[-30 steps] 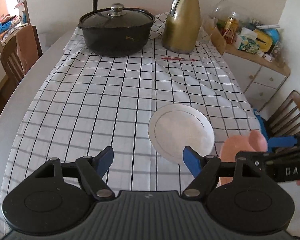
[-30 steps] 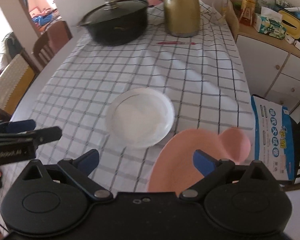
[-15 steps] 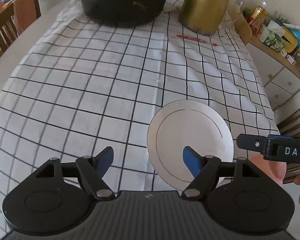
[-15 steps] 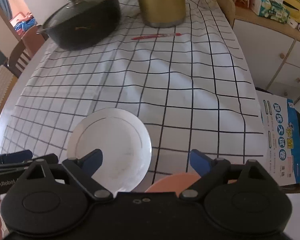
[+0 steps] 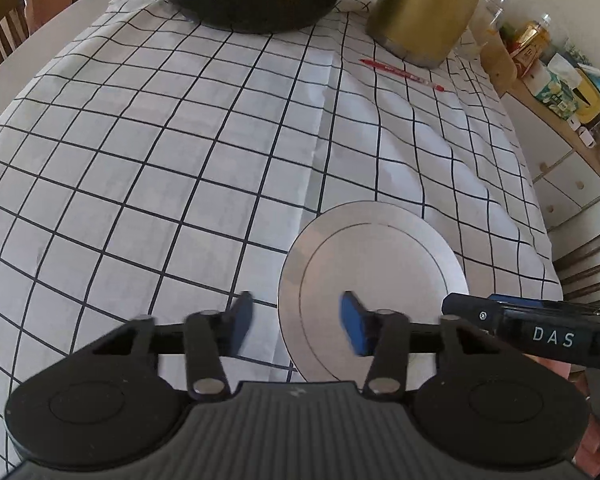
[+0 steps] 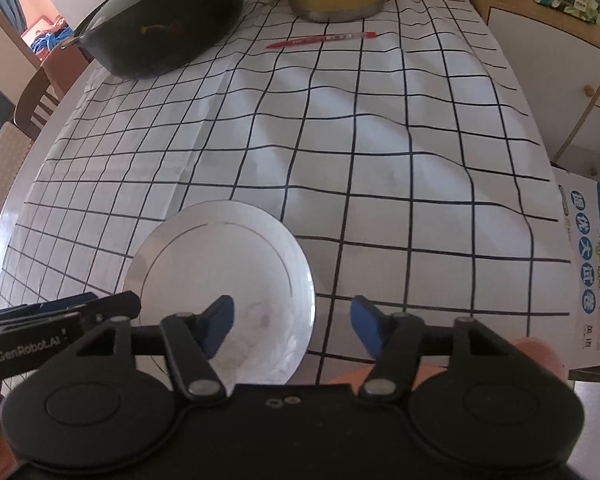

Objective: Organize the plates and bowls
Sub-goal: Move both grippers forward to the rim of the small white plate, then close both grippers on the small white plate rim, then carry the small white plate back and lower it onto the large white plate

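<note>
A white plate [image 5: 374, 276] with a thin dark ring lies on the checked tablecloth [image 5: 180, 152], near its front right. My left gripper [image 5: 297, 320] hangs over the plate's left rim, jaws closing, with the rim between the blue fingers but not pinched. My right gripper [image 6: 293, 320] straddles the right rim of the same plate [image 6: 220, 256], jaws also closing, pads clear of it. Each gripper shows from the side in the other's view: the right gripper [image 5: 460, 309] and the left gripper [image 6: 116, 307]. A pink dish [image 6: 346, 376] is mostly hidden under the right gripper.
A black lidded pot [image 6: 160, 28] and a gold jug [image 5: 424, 8] stand at the table's far end, with a red pen [image 6: 320, 39] lying nearby. A cluttered side cabinet [image 5: 556, 160] is on the right, a printed blue-and-white package [image 6: 588, 276] beside the table, and wooden chairs [image 5: 4, 32] at the left.
Both grippers came down and forward onto the white plate, one at each side of it. Their jaws have narrowed. The pink dish has slipped almost out of sight beneath the right gripper.
</note>
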{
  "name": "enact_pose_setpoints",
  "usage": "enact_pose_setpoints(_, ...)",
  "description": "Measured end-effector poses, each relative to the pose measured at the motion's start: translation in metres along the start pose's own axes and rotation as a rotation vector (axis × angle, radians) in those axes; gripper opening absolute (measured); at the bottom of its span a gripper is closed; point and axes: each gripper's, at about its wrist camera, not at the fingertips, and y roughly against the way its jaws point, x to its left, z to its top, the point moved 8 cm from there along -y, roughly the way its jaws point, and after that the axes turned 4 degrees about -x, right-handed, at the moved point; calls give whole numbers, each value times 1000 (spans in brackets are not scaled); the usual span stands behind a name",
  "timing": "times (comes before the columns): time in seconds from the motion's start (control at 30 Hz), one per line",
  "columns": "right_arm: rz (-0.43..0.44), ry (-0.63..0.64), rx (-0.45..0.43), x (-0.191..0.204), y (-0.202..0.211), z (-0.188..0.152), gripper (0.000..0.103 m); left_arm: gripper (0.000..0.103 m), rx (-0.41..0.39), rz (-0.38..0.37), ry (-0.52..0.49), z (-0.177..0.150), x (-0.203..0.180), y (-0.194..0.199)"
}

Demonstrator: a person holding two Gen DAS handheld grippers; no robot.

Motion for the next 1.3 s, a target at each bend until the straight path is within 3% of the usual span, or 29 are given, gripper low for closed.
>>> enact_pose_setpoints(0.27,13,-17,26,-2,-9,-5,30,27,18,14,14,-2,3,-11)
enact_pose_setpoints(0.37,4,-17,27,-3,-11,-7,24,20,23,11,30,-4,5,-14)
enact_pose_setpoints(0.57,1,-29,29,-9,-13,-10,15,16,17,2,26,-4,4,-17)
enact_pose_setpoints(1.3,0,58,22,25,12,-38,14,16,-22,18,-27,-25,20,25)
